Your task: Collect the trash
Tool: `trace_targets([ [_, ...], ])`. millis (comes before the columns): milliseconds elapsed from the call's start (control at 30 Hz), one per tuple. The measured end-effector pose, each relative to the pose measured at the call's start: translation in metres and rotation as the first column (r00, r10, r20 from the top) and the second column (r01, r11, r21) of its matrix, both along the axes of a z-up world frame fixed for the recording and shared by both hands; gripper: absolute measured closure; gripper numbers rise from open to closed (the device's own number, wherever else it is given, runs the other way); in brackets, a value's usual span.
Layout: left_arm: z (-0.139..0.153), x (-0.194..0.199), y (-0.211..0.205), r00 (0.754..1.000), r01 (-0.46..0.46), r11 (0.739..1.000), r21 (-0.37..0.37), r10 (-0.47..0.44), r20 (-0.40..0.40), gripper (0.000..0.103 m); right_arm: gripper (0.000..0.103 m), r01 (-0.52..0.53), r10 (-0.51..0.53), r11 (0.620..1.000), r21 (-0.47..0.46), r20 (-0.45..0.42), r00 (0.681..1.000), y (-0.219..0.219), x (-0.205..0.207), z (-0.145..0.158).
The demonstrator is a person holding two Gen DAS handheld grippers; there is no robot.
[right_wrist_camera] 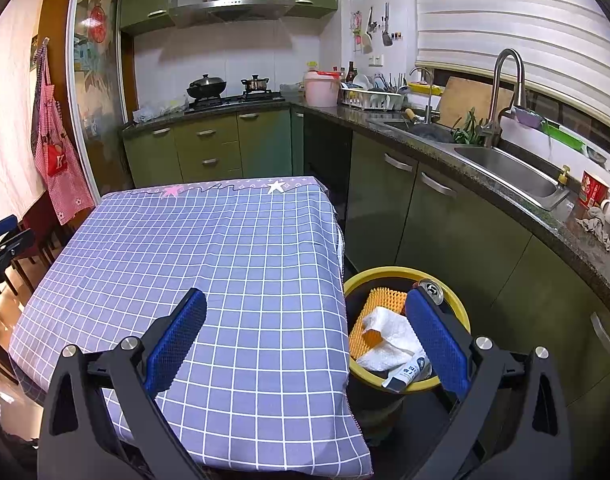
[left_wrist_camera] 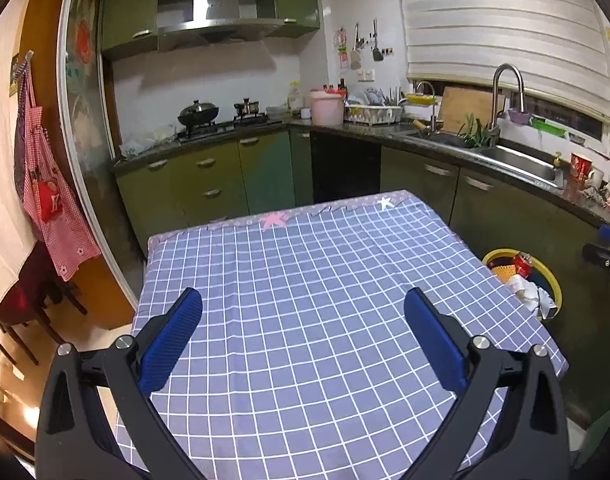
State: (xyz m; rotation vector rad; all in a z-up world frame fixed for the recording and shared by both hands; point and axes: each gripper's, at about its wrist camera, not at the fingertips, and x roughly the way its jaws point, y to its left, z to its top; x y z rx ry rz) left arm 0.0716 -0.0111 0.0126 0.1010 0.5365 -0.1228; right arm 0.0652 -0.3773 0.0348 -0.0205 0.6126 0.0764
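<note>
- Left wrist view: we're holding the left gripper [left_wrist_camera: 303, 308] over the table [left_wrist_camera: 305, 280], which is wearing a lilac checked cloth. Jaws are standing wide apart, gripping nothing.
- Right wrist view: we're holding the right gripper [right_wrist_camera: 305, 310] over the table's right edge, jaws likewise spread and gripping nothing. One blue finger is sitting over the cloth, the other over the bin.
- Trash is lying in the yellow-rimmed bin [right_wrist_camera: 457, 304] on the floor, just beside the table's right side, between the table and the green cabinets [right_wrist_camera: 445, 220].
- Inside the bin we're seeing crumpled white paper [right_wrist_camera: 389, 340], an orange ribbed piece [right_wrist_camera: 377, 300], a can [right_wrist_camera: 431, 290] against the far rim, and a small tube [right_wrist_camera: 409, 372] leaning on the near rim.
- Left wrist view is showing the same bin [left_wrist_camera: 501, 254] at far right; the red item in it is probably that can, too small to confirm.
- Sink [right_wrist_camera: 513, 176] and tall tap are sitting on the counter at right.
</note>
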Motion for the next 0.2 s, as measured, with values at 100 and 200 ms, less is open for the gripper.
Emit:
trace_targets([
  [100, -0.002, 0.006, 0.002, 1.0, 0.004, 1.0, -0.018, -0.004, -0.025, 0.007, 0.005, -0.001, 0.001, 1.0, -0.001, -0.004, 1.0, 0.0, 0.002, -0.001],
  [200, -0.006, 0.015, 0.004, 0.999, 0.007, 1.0, -0.025, -0.008, -0.051, 0.007, 0.005, -0.009, 0.009, 1.0, 0.008, -0.017, 1.0, 0.001, 0.01, -0.005],
])
